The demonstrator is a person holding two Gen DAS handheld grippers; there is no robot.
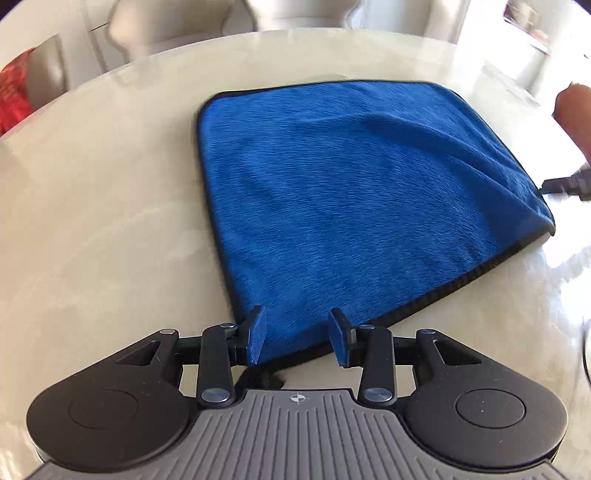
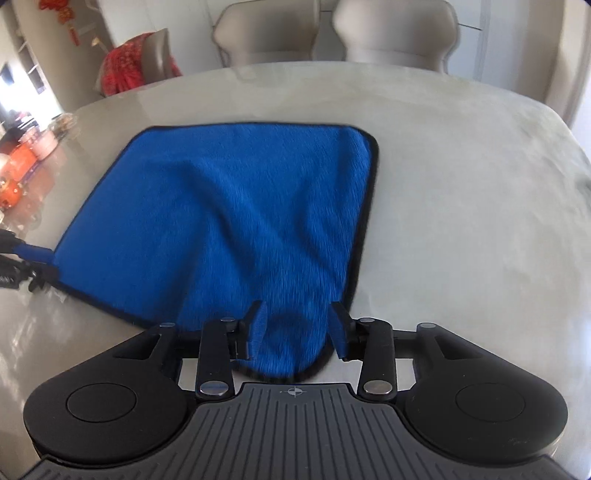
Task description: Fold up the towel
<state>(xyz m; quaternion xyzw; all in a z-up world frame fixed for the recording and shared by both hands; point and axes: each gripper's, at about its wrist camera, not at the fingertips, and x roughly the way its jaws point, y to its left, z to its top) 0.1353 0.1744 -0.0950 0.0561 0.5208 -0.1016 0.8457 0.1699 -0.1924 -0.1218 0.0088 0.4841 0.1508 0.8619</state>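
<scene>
From my left wrist view, the left gripper (image 1: 298, 334) stands parted wide, its fingers astride a near corner of the blue towel (image 1: 351, 192), pinching nothing yet; I judge it is placed to take that corner for folding; the towel lies spread on a glossy pale table (image 1: 92, 221).

From my right wrist view, the right gripper (image 2: 297, 330) gapes likewise over the other near corner, gripping nothing; beige chairs (image 2: 391, 29) stand beyond.
</scene>
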